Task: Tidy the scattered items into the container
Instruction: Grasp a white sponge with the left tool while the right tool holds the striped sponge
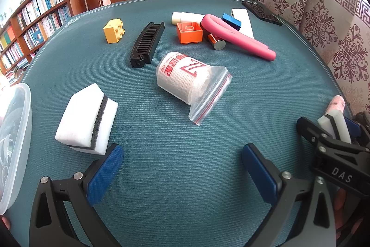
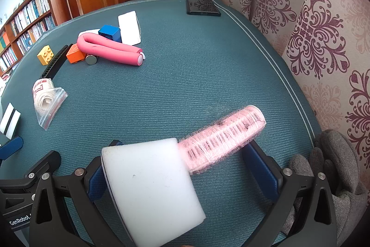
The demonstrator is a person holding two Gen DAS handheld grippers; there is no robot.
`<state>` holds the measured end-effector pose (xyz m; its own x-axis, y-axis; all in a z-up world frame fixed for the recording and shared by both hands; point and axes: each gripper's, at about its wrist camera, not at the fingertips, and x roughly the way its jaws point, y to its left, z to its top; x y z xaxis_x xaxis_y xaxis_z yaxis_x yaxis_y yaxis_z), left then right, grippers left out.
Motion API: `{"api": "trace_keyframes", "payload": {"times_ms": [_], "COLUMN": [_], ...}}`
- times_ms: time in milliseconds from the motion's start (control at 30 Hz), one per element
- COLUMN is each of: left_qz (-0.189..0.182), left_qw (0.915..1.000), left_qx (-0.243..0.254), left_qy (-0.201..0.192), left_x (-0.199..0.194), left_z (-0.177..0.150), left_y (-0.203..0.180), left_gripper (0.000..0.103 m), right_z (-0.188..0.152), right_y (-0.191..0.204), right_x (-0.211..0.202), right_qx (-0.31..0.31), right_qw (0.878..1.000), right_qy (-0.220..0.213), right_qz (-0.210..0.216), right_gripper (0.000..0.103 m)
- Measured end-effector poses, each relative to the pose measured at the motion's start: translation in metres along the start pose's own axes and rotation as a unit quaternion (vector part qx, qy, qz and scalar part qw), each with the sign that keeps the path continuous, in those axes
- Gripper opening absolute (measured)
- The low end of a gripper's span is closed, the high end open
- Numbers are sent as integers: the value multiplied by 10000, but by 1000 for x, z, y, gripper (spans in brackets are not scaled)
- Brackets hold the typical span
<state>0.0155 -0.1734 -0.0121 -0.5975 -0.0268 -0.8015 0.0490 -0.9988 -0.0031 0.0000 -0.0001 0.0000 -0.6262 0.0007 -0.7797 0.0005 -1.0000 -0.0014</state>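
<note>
White foam sponge point(image 2: 150, 186) and bristly pink roller point(image 2: 222, 138) were held in right tongs point(image 2: 182, 168); left tongs point(image 1: 182, 168) gaped over ribbed table point(image 1: 185, 142).

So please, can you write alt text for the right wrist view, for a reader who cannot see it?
The right gripper frames a white sponge and a pink hair roller over a teal table; whether it grips them is unclear. Farther left lie a bent pink foam tube, toy bricks and a bagged bandage roll.
</note>
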Motion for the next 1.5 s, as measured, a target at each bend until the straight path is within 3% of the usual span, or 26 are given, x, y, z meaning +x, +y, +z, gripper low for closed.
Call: {"api": "trace_keyframes", "payload": {"times_ms": [833,1500], "left_qz": [2,-146], "left_qw": [10000,9999], "left_qx": [1,30], "left_qy": [2,-7], "left_x": [0,-5], "left_z": [0,-4], "left_y": [0,4], "left_gripper": [103,103], "right_z": [0,-5], "right_y": [-1,0], "right_x": [0,-8], "right_qx": [20,-358], "right_qw": [10000,9988], "right_qy": [-3,159], "right_qz": [53,287], "right_gripper": [103,103]}}
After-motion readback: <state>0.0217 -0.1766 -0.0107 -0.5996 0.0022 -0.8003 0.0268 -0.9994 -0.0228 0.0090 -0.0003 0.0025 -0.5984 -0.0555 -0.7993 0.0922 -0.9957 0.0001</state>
